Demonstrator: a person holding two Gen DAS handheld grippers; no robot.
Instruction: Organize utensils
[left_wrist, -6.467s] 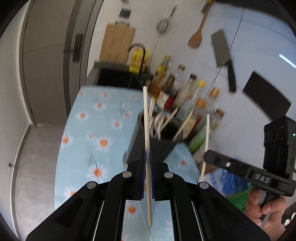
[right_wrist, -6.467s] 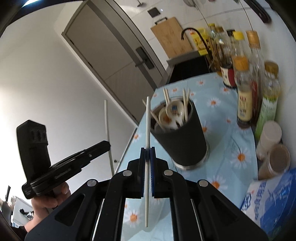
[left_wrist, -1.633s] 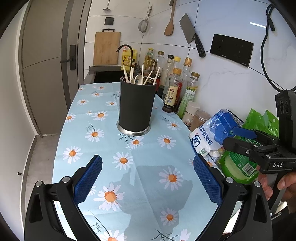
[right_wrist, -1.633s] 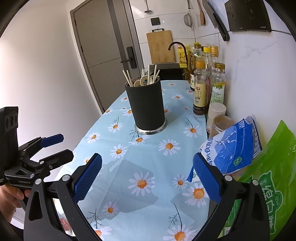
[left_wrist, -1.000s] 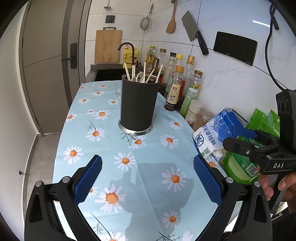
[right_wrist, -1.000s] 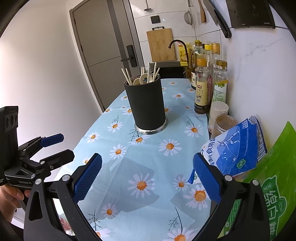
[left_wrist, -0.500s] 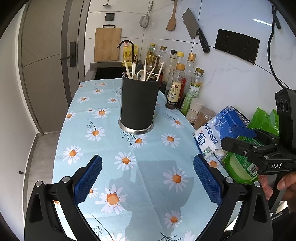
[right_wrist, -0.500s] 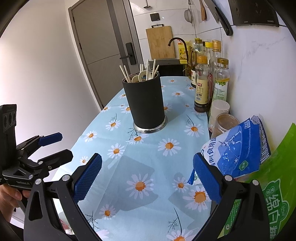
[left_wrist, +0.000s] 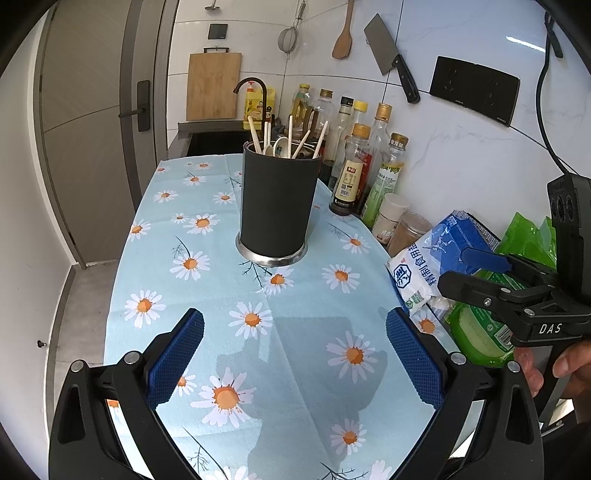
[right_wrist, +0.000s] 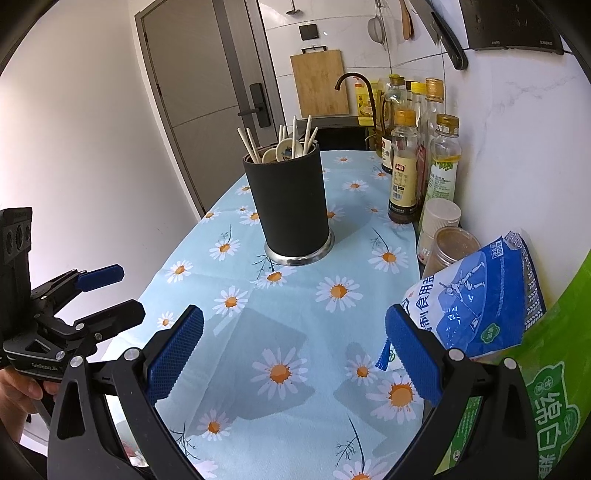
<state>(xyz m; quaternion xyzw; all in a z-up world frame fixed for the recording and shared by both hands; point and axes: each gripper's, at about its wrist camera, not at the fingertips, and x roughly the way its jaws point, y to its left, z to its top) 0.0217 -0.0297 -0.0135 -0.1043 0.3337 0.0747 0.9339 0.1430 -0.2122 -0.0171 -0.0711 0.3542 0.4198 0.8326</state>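
- Jaws of the left gripper (left_wrist: 294, 354) are spread wide, blue pads far apart, nothing held between them; bare tablecloth is seen in the gap.
- Jaws of the right gripper (right_wrist: 293, 354) are likewise spread wide and empty.
- The right gripper is also seen from the left wrist view at the right edge, gripped by a hand (left_wrist: 561, 369); its two fingers there stand parted.
- The left gripper is seen from the right wrist view at the left edge, fingers parted, with a hand (right_wrist: 16, 387) partly visible below it.
- The black utensil holder (left_wrist: 277, 201) stands upright on a metal base ring, on the daisy-print tablecloth (left_wrist: 207, 295), ahead of both grippers and well apart from them.
- Pale chopsticks (left_wrist: 255, 134) and a white spoon (left_wrist: 279, 146) are held in the holder, tops protruding above the rim and leaning in different directions.
- No loose utensil is visible on the cloth.
- A row of sauce bottles (left_wrist: 354, 173) is noted along the tiled wall, just right of the holder; two small lidded jars (left_wrist: 400, 221) stand nearer the camera.
- A blue salt bag (left_wrist: 432, 266) and a green bag (left_wrist: 495, 325) lie at the cloth's right edge.
- A cleaver (left_wrist: 391, 59), wooden spatula (left_wrist: 343, 37) and strainer (left_wrist: 289, 35) hang on the wall; a cutting board (left_wrist: 213, 86) leans behind the faucet (left_wrist: 255, 92).
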